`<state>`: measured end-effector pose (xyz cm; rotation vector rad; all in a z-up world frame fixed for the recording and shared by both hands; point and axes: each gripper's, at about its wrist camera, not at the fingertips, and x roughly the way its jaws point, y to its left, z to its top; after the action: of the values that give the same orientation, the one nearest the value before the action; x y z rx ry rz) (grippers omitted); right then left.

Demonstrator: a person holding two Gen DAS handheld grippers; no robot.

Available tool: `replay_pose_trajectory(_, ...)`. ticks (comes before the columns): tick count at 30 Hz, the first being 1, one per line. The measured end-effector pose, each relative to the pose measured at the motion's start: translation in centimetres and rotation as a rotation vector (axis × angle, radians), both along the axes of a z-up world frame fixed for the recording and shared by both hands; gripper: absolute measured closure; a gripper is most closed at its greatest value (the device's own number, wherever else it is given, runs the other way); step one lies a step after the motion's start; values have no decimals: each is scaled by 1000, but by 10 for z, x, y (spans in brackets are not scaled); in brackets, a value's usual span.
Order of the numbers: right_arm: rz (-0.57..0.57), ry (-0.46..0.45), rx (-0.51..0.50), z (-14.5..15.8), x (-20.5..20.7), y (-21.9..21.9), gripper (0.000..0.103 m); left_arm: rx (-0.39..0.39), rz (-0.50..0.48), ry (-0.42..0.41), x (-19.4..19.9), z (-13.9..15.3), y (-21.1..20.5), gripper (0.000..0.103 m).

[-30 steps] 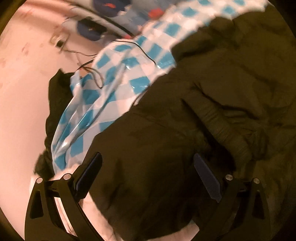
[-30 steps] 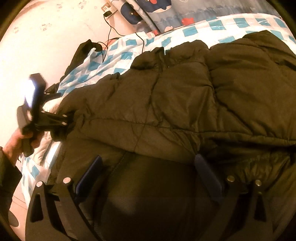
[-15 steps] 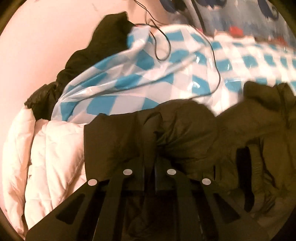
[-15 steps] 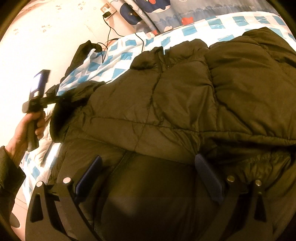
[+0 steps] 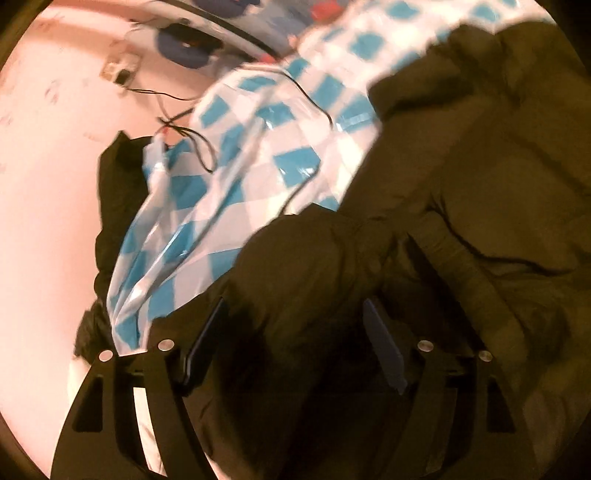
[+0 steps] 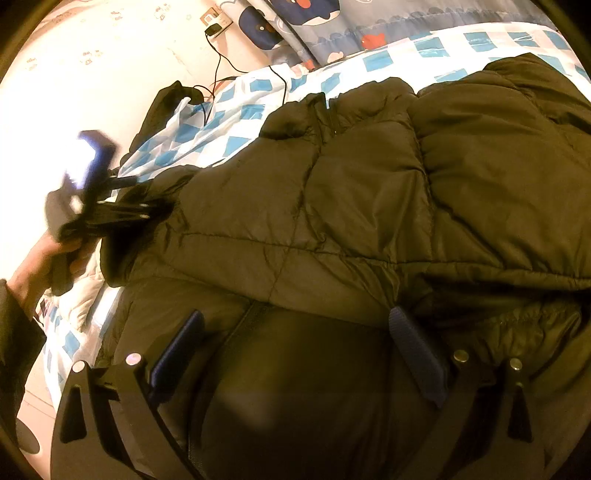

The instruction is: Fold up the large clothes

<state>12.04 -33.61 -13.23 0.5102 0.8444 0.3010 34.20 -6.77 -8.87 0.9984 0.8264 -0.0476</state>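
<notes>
Checked sheet (image 6: 399, 61), black cable (image 6: 216, 66), possibly wall socket (image 6: 216, 23).

— What's on the bed (image 6: 399, 55)?

— A blue-and-white checked sheet (image 5: 258, 147), with the dark puffy jacket (image 6: 369, 206) spread over most of it.

— Anything else?

— A black cable (image 6: 280, 88) trails across the sheet near the far edge. At the left edge lie something white and quilted (image 6: 83, 299) and a black garment (image 5: 114, 192).

Both wrist views close above jacket (image 5: 461, 221)
</notes>
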Motion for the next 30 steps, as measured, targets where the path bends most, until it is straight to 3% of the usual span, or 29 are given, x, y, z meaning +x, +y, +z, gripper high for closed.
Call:
replay_pose_trajectory(2,0,-1,0,0,0,0,7,82,65,-7,19,-17,-3,34)
replay_pose_trajectory(3,0,-1,0,0,0,0,7,70,121,-2,29,-21,1,54)
replay_pose_trajectory(4,0,-1,0,0,0,0,7,21,175,14,37,-20,7,88)
replay_pose_trajectory(6,-1,-1,0,0,0,0,7,-137,260,13,42,-4,25,97)
replay_pose_trajectory(9,-1,0,-1,-1,0,0,7,-298,329,-23,39,25,50,100)
replay_pose_trajectory(13,-1,11,3,-1,2,-1,7,-615,396,-60,24,91,91,101)
replay_pose_trajectory(15,-4,33,12,1,4,-3,7,-757,385,-71,14,124,103,101)
replay_pose_trajectory(19,-24,80,69,11,5,-9,7,-936,308,-86,-7,181,107,101)
replay_pose_trajectory(22,-32,62,115,38,-6,-18,7,-1064,197,-78,-32,222,93,101)
replay_pose_trajectory(25,-57,9,162,71,-30,-32,7,-1150,113,-53,-45,245,65,101)
replay_pose_trajectory(30,-174,-48,301,102,-85,-76,7,-1277,-5,18,-78,264,8,101)
